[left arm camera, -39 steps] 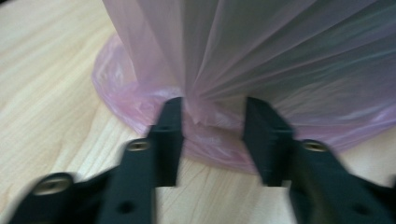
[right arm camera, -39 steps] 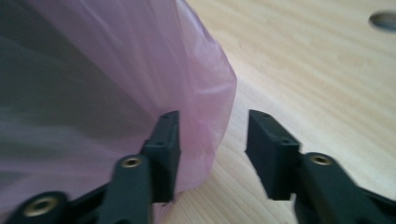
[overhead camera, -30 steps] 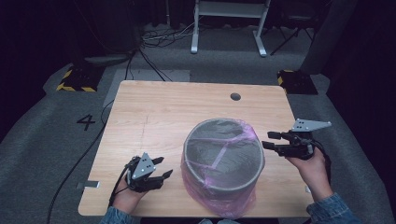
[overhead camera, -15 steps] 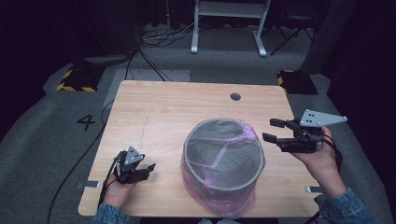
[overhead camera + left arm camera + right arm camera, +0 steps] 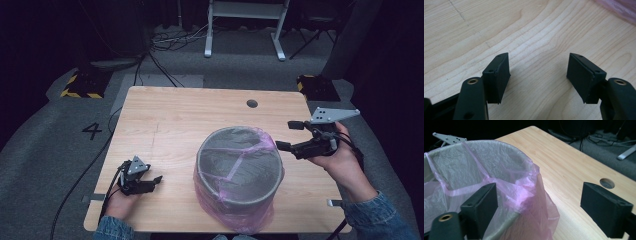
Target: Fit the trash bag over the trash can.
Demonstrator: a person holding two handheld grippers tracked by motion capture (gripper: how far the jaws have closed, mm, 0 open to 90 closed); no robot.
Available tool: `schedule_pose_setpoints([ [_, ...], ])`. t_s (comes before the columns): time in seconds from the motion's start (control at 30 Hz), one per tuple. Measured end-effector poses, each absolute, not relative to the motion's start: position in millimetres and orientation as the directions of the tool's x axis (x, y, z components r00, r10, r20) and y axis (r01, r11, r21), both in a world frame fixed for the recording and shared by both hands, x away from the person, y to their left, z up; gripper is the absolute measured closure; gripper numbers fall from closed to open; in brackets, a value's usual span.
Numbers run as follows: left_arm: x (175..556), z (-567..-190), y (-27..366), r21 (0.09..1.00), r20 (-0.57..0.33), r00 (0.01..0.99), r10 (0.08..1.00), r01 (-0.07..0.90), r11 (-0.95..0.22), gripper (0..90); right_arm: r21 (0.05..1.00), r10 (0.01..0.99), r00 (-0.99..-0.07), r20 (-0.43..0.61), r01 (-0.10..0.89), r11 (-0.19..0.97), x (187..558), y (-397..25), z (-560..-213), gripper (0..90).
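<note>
A: Starting nearest, where is everything?

B: The left gripper (image 5: 150, 181) sits low at the table's (image 5: 170, 120) near-left corner, jaws spread wide with nothing between them. The bin (image 5: 239, 167) stands near the near edge, right of centre, lined with a pink bag (image 5: 250, 216) whose skirt hangs loose down the outside. The right gripper (image 5: 290, 135) hovers just right of the rim, jaws apart and empty.

A: How will the bag handle?

B: It looks like thin film: light, soft, slippery, easy to tear or slide through the pads. I'd pinch a doubled fold where it turns over the rim, not a single layer. The bin seems stiff but light, so a hard tug might drag or tip it.

A: What do the views add?

B: The right gripper view shows the bag's folded edge (image 5: 524, 187) bunched on the rim beside one jaw, and crinkles inside. The left gripper view gives bare wood grain and a pink corner at far right. The high view alone shows both hands, the cable hole (image 5: 252, 103) at the far side and the floor number.
</note>
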State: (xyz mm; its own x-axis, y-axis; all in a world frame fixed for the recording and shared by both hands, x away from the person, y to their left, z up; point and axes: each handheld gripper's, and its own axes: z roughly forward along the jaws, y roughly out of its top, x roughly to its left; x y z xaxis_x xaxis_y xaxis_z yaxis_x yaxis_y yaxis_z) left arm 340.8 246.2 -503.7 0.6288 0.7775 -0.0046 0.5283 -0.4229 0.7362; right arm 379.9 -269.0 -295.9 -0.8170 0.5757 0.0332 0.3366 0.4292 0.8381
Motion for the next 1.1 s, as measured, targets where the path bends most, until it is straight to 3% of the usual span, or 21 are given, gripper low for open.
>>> schedule_pose_setpoints([
  [0.17, 340.6, -503.9, 245.4, 0.737, -0.003, 0.622, 0.783, 0.531, -0.419, 34.1, 0.797, 0.536, -0.840, 0.090, 0.383, 0.466, 382.2, -259.8, -298.2, 14.0],
  [0.27, 340.2, -504.1, 244.8, 0.738, -0.005, 0.618, 0.786, 0.533, -0.414, 34.0, 0.776, 0.475, -0.876, 0.084, 0.356, 0.520, 379.0, -251.8, -298.1, 14.0],
  [0.43, 340.0, -504.2, 244.6, 0.738, -0.006, 0.615, 0.789, 0.535, -0.411, 34.0, 0.796, 0.502, -0.865, -0.009, 0.298, 0.527, 376.0, -238.8, -285.6, 19.1],
  [0.5, 339.9, -504.2, 244.6, 0.738, -0.006, 0.615, 0.789, 0.535, -0.411, 34.0, 0.799, 0.486, -0.874, -0.020, 0.279, 0.533, 375.9, -232.3, -282.4, 23.7],
  [0.57, 339.9, -504.2, 244.5, 0.738, -0.006, 0.614, 0.789, 0.535, -0.411, 33.9, 0.810, 0.450, -0.893, -0.027, 0.245, 0.534, 375.2, -224.6, -279.3, 36.0],
  [0.6, 339.9, -504.2, 244.5, 0.738, -0.006, 0.614, 0.789, 0.535, -0.411, 33.9, 0.808, 0.454, -0.891, -0.004, 0.264, 0.526, 374.7, -221.2, -278.3, 36.7],
  [0.7, 339.9, -504.1, 244.6, 0.737, -0.006, 0.614, 0.789, 0.536, -0.412, 34.0, 0.811, 0.503, -0.864, 0.038, 0.320, 0.489, 377.2, -210.9, -275.1, 28.9],
  [0.77, 339.9, -504.1, 244.6, 0.737, -0.006, 0.614, 0.789, 0.536, -0.412, 33.9, 0.831, 0.478, -0.878, 0.028, 0.286, 0.478, 379.6, -203.0, -272.2, 32.3],
  [1.1, 339.9, -504.1, 244.6, 0.737, -0.006, 0.614, 0.789, 0.536, -0.412, 33.9, 0.833, 0.441, -0.896, 0.056, 0.285, 0.474, 386.8, -166.3, -279.4, 26.8],
])
